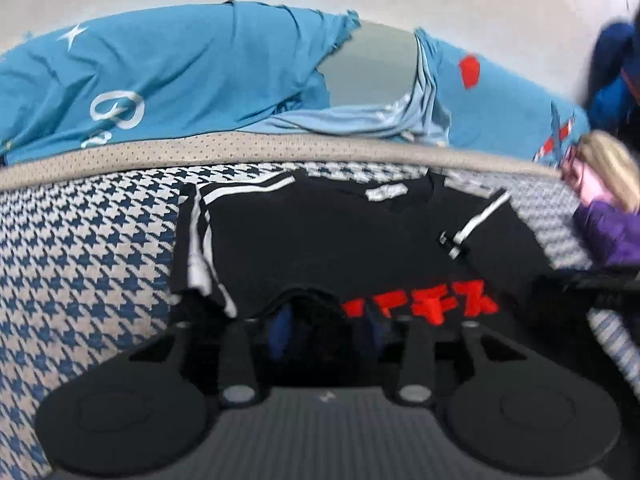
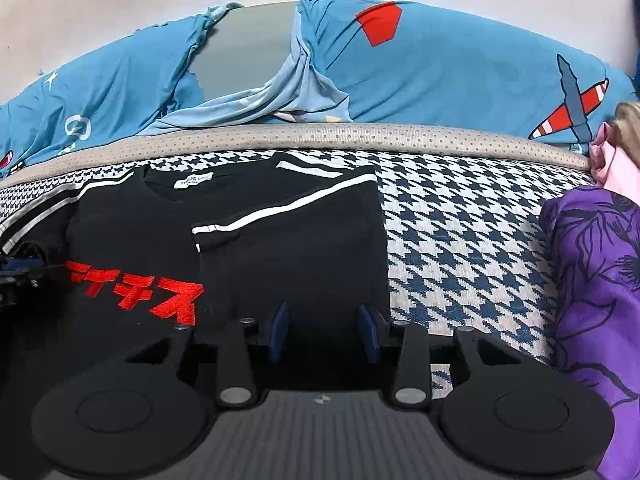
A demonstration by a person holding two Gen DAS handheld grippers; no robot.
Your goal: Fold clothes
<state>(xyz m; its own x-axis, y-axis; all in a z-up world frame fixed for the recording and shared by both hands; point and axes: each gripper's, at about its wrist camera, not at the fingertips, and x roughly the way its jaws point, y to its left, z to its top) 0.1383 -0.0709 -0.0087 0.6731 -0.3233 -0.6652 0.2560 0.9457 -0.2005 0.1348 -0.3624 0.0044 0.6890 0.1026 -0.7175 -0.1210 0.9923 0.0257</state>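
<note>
A black T-shirt [image 1: 340,240] [image 2: 132,232] with red characters and white stripes lies flat on the houndstooth bed cover [image 1: 88,264] [image 2: 460,232]. In the right wrist view one sleeve [image 2: 288,216] is folded inward over the body. My left gripper [image 1: 326,330] sits at the shirt's near hem, its blue fingers [image 1: 282,334] apart and a hump of black cloth between them. My right gripper [image 2: 324,332] is open, low over the folded right side of the shirt, with flat black fabric between its fingers [image 2: 279,330]. The left view is blurred.
Blue bedding with plane prints [image 2: 440,64] [image 1: 160,80] is piled along the far edge behind a beige mattress border [image 2: 360,136]. A purple floral garment [image 2: 596,280] [image 1: 608,232] and a pink one [image 2: 616,168] lie at the right. Bare houndstooth cover lies on both sides of the shirt.
</note>
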